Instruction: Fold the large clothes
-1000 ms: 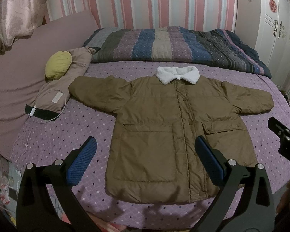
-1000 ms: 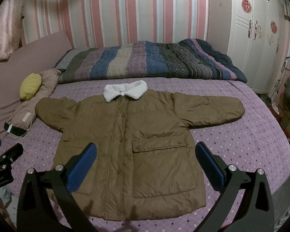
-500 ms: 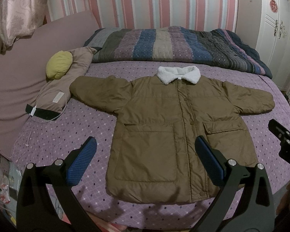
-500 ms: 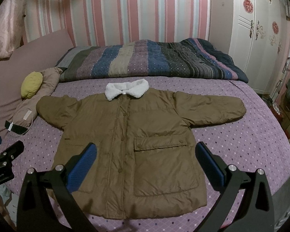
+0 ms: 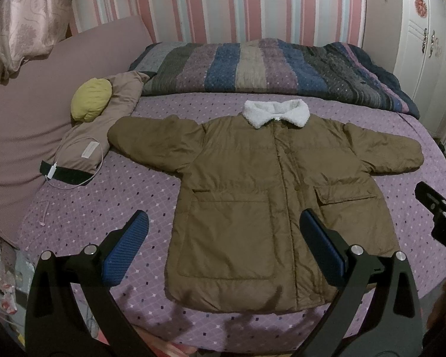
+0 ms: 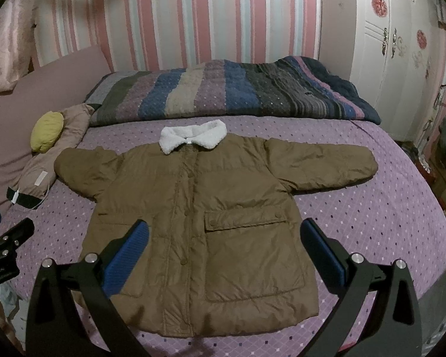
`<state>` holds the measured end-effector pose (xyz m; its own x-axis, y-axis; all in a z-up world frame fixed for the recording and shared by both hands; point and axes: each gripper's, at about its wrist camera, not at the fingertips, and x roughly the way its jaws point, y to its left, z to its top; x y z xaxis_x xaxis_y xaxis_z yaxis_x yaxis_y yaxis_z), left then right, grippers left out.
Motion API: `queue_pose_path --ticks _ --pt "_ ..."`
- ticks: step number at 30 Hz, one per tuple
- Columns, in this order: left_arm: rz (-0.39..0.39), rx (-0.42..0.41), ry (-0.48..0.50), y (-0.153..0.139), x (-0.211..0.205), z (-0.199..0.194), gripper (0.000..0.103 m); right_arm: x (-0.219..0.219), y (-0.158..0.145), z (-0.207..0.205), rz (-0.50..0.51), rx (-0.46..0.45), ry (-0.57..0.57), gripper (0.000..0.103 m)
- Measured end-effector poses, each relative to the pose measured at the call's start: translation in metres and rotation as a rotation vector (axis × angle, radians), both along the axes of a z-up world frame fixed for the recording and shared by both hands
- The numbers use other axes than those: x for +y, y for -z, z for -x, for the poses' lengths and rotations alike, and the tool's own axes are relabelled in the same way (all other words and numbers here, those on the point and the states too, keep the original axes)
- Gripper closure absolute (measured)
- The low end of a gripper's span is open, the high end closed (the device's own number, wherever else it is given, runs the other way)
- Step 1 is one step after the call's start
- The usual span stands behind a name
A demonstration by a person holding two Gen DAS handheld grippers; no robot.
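Note:
A brown padded coat (image 5: 252,196) (image 6: 199,214) with a white fleece collar (image 5: 275,113) (image 6: 191,135) lies flat and buttoned on the purple dotted bed (image 5: 110,208) (image 6: 371,208), both sleeves spread out. My left gripper (image 5: 223,247) hovers open above the coat's hem, nothing between its blue pads. My right gripper (image 6: 223,247) is open too, over the coat's lower front. Each gripper's tip shows at the edge of the other's view: the right gripper (image 5: 434,205) and the left gripper (image 6: 9,238).
A striped quilt (image 5: 267,71) lies folded at the bed's far end. On the left are a beige pillow (image 5: 95,136) with a yellow cushion (image 5: 90,99) and a white charging cable (image 5: 74,178). A white wardrobe (image 6: 401,47) stands at the right.
Both grippers have drifted slightly, so the coat shifts a little right in both views. Nothing on the bed has moved; both grippers stay open.

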<state>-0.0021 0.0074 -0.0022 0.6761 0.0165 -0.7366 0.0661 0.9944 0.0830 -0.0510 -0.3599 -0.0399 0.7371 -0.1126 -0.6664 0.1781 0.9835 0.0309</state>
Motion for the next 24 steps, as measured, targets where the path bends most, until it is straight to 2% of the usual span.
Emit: queue_pose_path --ticks 24 --pt "-0.001 0.024 -0.016 0.006 0.006 -0.011 0.003 -0.005 0.007 -0.007 -0.003 0.011 0.013 0.001"
